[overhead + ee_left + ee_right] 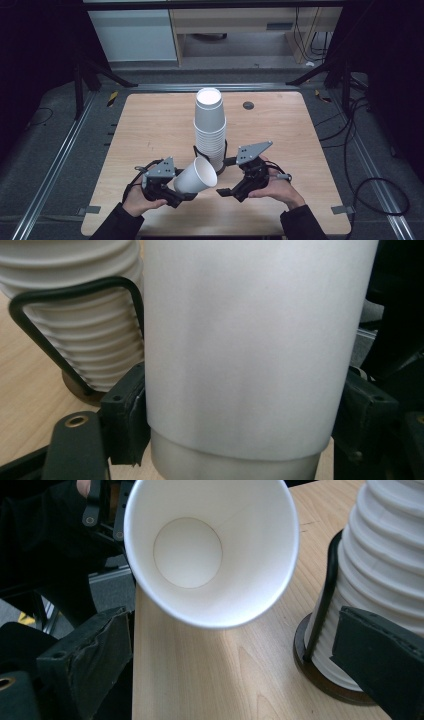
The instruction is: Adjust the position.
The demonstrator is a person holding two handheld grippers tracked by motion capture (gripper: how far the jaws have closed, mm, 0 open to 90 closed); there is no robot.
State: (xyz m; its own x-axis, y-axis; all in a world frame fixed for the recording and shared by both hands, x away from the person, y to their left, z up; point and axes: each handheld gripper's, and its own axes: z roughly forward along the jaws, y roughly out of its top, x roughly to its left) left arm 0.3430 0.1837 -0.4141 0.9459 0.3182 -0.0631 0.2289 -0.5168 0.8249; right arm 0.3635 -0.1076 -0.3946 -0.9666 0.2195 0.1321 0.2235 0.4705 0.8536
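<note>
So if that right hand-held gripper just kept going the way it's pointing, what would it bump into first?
Most likely the single paper cup, whose open mouth faces the right hand-held gripper straight ahead. The cup stack stands just off to one side, though depth is hard to judge.

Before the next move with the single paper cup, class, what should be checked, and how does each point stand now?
1. Left gripper shut on the single cup: ok; black pads press both its sides in the left gripper view.
2. Cup empty: ok; bare bottom shows.
3. Cup upright: not ok; it tilts, mouth towards the right gripper.
4. Right gripper free: ok; jaws apart, nothing between.
5. Cup stack seated in its black wire holder: ok.
6. Stack steady if bumped: cannot tell.
</note>
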